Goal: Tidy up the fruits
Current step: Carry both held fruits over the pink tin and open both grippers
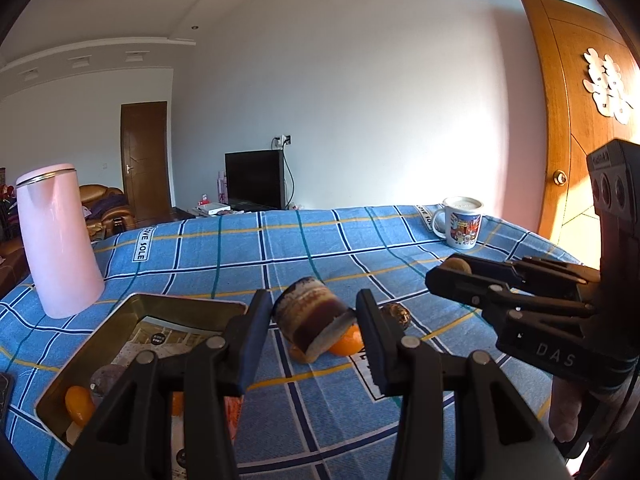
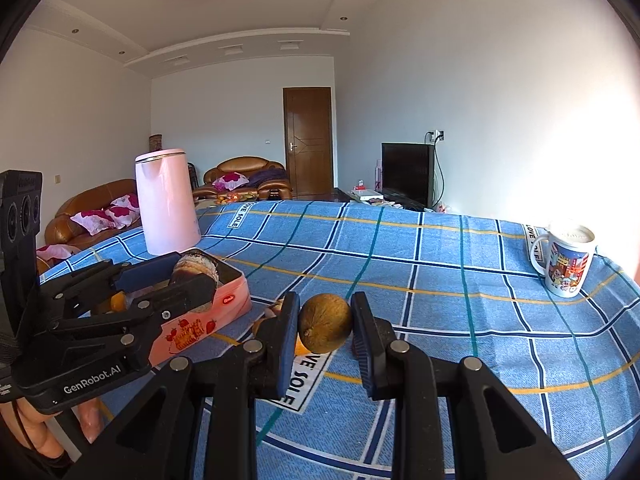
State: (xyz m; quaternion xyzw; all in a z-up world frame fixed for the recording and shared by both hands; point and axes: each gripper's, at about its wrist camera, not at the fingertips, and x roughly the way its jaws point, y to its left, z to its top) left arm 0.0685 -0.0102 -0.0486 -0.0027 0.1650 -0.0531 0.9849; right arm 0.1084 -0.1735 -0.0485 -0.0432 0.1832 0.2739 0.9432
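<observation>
My left gripper [image 1: 310, 320] is shut on a brown striped fruit piece [image 1: 310, 318], held above the blue checked cloth just right of the metal tin [image 1: 132, 312]. The tin holds an orange fruit [image 1: 78, 402] and a dark fruit [image 1: 106, 378]. An orange fruit [image 1: 346, 342] and a dark round fruit [image 1: 398, 316] lie on the cloth beyond the piece. My right gripper [image 2: 325, 330] is shut on a round brown fruit [image 2: 325, 328], held over the cloth right of the tin [image 2: 224, 300]. In the right wrist view the left gripper [image 2: 188, 280] holds its piece over the tin's edge.
A pink kettle [image 1: 58, 240] stands at the far left of the table, behind the tin. A printed white mug [image 1: 462, 222] stands at the far right edge. The table [image 1: 360, 248] is covered by blue checked cloth. A wooden door [image 1: 576, 120] is close on the right.
</observation>
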